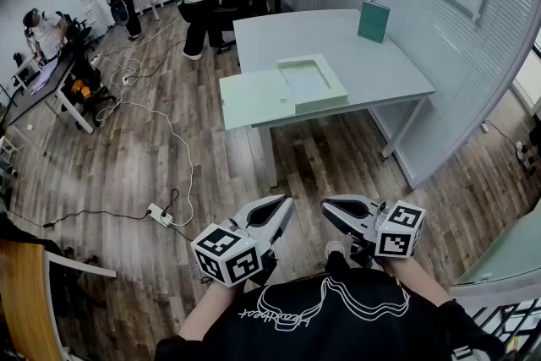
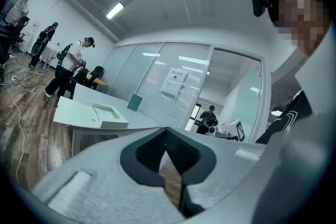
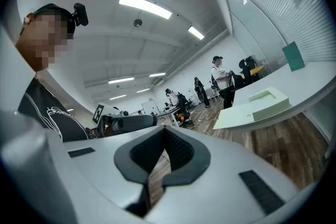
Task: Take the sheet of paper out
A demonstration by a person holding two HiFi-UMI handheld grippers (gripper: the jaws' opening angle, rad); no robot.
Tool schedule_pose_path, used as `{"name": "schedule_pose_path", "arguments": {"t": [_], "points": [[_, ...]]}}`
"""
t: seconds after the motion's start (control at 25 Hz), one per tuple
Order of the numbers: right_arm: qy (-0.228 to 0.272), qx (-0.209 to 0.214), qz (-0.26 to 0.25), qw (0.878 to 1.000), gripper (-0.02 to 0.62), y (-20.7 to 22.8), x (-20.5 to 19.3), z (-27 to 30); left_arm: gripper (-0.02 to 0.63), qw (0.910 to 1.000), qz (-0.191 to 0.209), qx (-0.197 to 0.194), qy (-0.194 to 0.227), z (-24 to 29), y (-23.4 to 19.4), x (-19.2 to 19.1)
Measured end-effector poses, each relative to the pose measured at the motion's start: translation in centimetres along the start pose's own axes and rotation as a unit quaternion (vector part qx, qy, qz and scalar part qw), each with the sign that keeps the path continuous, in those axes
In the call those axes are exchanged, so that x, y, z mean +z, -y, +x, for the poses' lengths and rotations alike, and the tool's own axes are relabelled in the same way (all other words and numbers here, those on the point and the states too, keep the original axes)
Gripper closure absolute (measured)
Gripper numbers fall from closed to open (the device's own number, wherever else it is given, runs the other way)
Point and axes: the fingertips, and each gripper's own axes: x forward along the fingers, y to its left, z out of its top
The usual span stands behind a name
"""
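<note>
**Both grippers held level at the chest, well apart from the table.**
A grey table (image 1: 338, 34) stands across the wooden floor. At its near edge lies a shallow pale-green tray (image 1: 325, 101), abutting a flat green panel (image 1: 254, 97). The sheet of paper (image 1: 306, 82) appears to lie in the tray's recess (too small to trace its edges). The forearms are drawn in against the torso. The left gripper (image 1: 286, 203) and right gripper (image 1: 328, 209) sit side by side, tips angled toward each other, and each pair of jaws is closed together on nothing.
</note>
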Motion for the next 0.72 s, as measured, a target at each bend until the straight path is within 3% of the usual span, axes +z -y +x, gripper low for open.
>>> {"name": "schedule_pose_path", "arguments": {"t": [0.52,0.72], "points": [[0.000,-0.017,-0.011,1.000,0.586,0.5,0.1,-1.4,0.594,0.9997,0.017,-0.011,-0.014,1.1,1.4,-0.5],[0.010,-0.027,-0.009,1.000,0.586,1.6,0.8,-1.6,0.594,0.9995,-0.016,-0.021,-0.019,2.1,0.7,-0.7]]}}
